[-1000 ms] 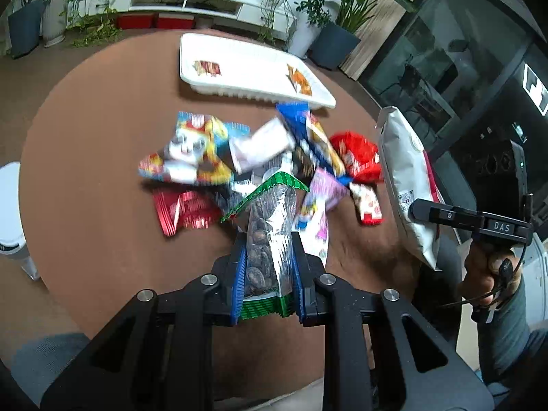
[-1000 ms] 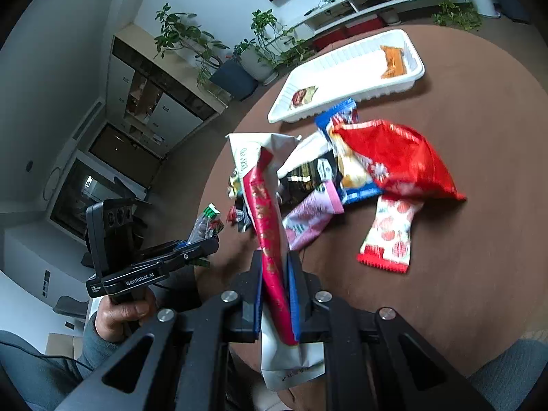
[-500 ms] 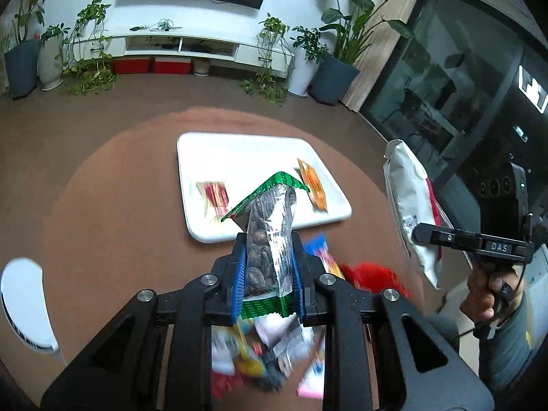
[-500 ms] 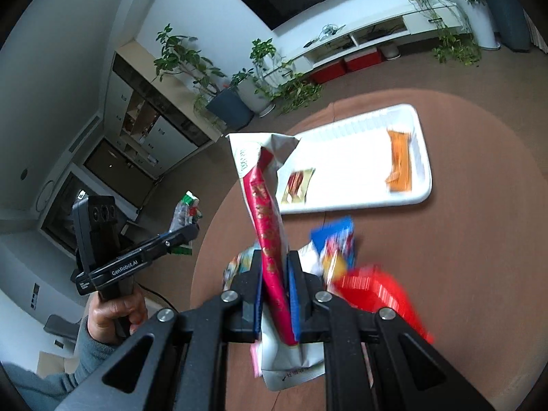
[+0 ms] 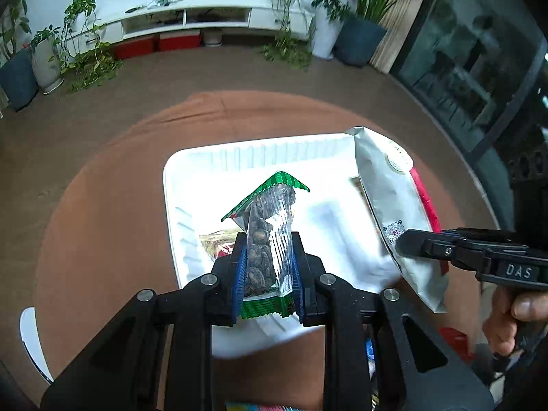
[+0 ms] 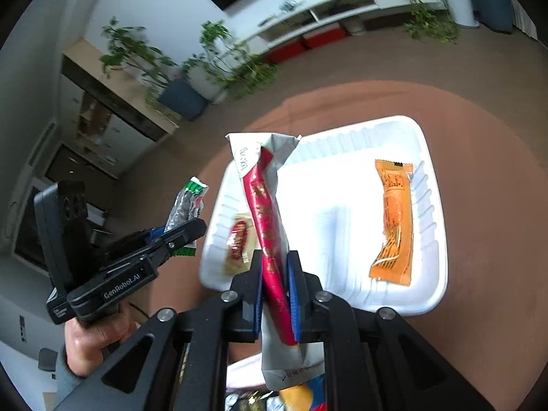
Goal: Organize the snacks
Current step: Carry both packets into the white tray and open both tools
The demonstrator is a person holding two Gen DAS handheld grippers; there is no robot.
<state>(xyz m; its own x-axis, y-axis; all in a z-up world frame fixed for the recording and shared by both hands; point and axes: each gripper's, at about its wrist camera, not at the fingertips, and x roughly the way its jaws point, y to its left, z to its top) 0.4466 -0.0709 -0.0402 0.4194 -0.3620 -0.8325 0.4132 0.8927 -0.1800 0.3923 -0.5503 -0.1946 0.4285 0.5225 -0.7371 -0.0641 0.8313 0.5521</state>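
Your left hand-held gripper (image 5: 268, 270) is clamped on a green-edged clear snack packet (image 5: 270, 236), held upright above the white tray (image 5: 239, 157) on the desk (image 5: 102, 205). Your right hand-held gripper (image 6: 275, 294) pinches a silver-and-red bag (image 6: 265, 212) over the tray, left of the orange packet (image 6: 394, 222) lying inside.

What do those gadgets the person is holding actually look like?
Each hand-held gripper is matte black plastic: two triangular cut-out arms with silver bolts, and blue-padded fingers. White lettering reads "DAS" on the right hand-held gripper and "GenRobot.AI" on the left hand-held gripper. A bare hand with a grey sleeve grips its handle.
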